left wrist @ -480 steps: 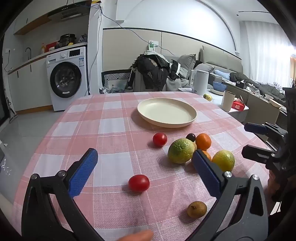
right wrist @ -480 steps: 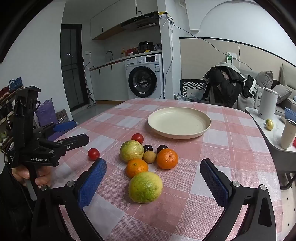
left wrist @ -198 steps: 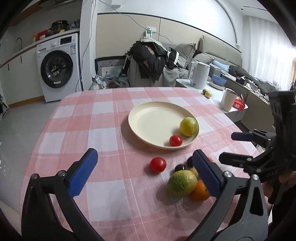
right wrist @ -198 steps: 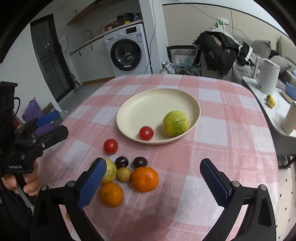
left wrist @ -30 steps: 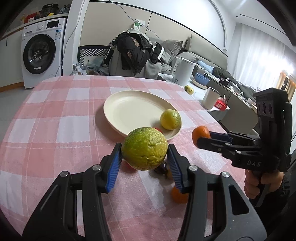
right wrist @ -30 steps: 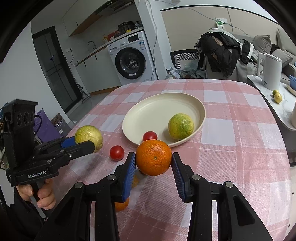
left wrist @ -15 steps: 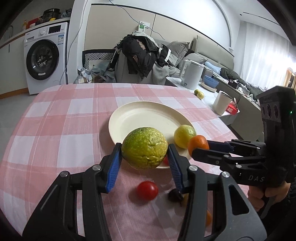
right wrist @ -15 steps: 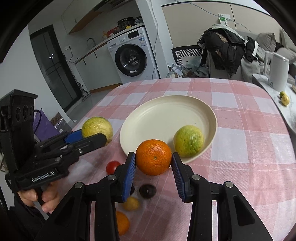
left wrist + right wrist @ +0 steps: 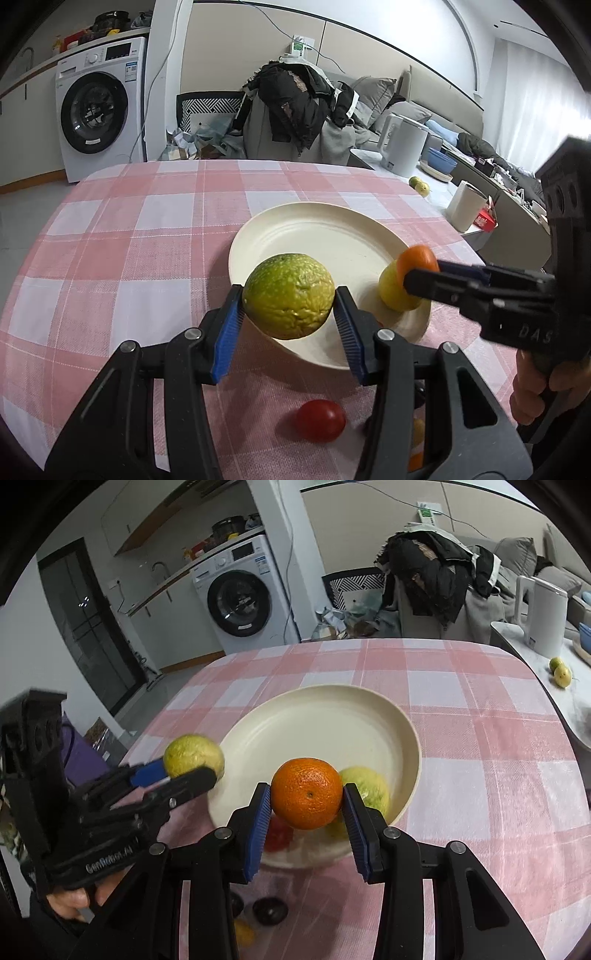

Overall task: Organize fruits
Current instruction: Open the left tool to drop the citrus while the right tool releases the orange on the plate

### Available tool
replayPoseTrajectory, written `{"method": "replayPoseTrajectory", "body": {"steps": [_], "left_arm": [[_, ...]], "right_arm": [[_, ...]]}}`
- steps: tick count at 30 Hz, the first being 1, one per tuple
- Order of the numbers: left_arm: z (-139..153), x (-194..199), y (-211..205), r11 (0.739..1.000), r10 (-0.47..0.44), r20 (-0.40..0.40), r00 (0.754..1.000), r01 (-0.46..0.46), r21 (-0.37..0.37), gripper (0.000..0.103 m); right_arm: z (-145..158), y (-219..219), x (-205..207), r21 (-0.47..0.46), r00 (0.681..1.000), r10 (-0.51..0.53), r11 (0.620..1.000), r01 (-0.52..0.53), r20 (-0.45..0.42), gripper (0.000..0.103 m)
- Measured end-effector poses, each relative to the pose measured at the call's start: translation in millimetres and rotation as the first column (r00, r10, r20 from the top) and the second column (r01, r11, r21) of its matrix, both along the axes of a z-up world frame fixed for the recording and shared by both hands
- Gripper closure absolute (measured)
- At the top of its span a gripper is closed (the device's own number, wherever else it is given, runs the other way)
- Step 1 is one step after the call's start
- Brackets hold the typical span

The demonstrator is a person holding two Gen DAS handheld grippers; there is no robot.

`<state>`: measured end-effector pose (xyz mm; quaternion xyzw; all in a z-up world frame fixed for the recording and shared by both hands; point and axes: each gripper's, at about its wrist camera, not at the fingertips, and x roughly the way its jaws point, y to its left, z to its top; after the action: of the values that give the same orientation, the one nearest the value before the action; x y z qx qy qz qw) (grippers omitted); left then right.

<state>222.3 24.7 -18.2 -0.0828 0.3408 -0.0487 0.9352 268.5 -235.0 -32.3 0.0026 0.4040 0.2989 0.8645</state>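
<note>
Left wrist view: a green citrus [image 9: 288,296] is clamped between the jaws of the left gripper [image 9: 289,320], held above the near rim of a cream plate [image 9: 295,236]; a cherry tomato [image 9: 320,420] lies on the checked tablecloth [image 9: 110,258] below. Right wrist view: an orange [image 9: 306,793] is clamped by the right gripper [image 9: 306,814] over the plate's near edge, w/ a yellow-green fruit [image 9: 369,788] seen on the plate behind it.

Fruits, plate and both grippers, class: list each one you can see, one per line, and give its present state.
Left gripper: shut on the green citrus.
Green citrus: held above the plate's near edge.
Right gripper: shut on the orange.
Orange: held over the plate.
Plate: on the table, holding a yellow-green citrus.
Yellow-green citrus: resting in the plate.
Red tomato: on the tablecloth, outside the plate.
</note>
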Motion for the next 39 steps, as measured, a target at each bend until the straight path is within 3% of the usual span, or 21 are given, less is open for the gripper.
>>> {"method": "replayPoseTrajectory", "body": {"steps": [12,16,27,30,31,33,34,35,37,39], "left_arm": [[-11,13,-9,0.998,-0.016,-0.010,1.000,0.017,0.059,0.057],[-10,13,-11,0.997,-0.027,0.002,1.000,0.027,0.068,0.064],[-8,8,-7,0.998,-0.026,-0.018,1.000,0.027,0.049,0.064],[-2,1,-3,0.999,-0.024,-0.014,1.000,0.025,0.049,0.063],[0,-2,-3,0.999,-0.021,-0.010,1.000,0.022,0.048,0.061],[5,-11,0,0.999,-0.012,-0.004,1.000,0.012,0.046,0.045],[8,-16,0,0.999,-0.003,-0.001,1.000,0.003,0.047,0.028],[11,-23,2,0.999,0.012,0.012,1.000,-0.012,0.048,0.018],[16,-35,5,0.998,0.020,0.036,0.999,-0.022,0.053,0.017],[20,-45,6,0.998,0.018,0.042,0.999,-0.020,0.061,0.015]], "right_arm": [[4,13,23,-0.042,1.000,-0.015,0.999,0.015,0.004,0.063],[4,18,26,-0.061,1.000,-0.013,0.998,0.013,0.008,0.063],[-2,25,30,-0.113,1.000,-0.011,0.994,0.012,0.016,0.062],[4,21,22,-0.116,0.999,-0.012,0.993,0.018,0.051,0.056],[7,19,18,-0.106,0.998,-0.010,0.994,0.017,0.061,0.054],[10,14,12,-0.095,0.998,-0.011,0.995,0.018,0.069,0.053],[11,9,8,-0.085,0.997,-0.014,0.996,0.021,0.072,0.049],[12,5,4,-0.077,0.997,-0.020,0.997,0.025,0.073,0.045],[14,-1,-3,-0.071,0.996,-0.038,0.996,0.044,0.076,0.021],[17,-7,-14,-0.069,0.995,-0.037,0.997,0.044,0.090,0.014]]}}
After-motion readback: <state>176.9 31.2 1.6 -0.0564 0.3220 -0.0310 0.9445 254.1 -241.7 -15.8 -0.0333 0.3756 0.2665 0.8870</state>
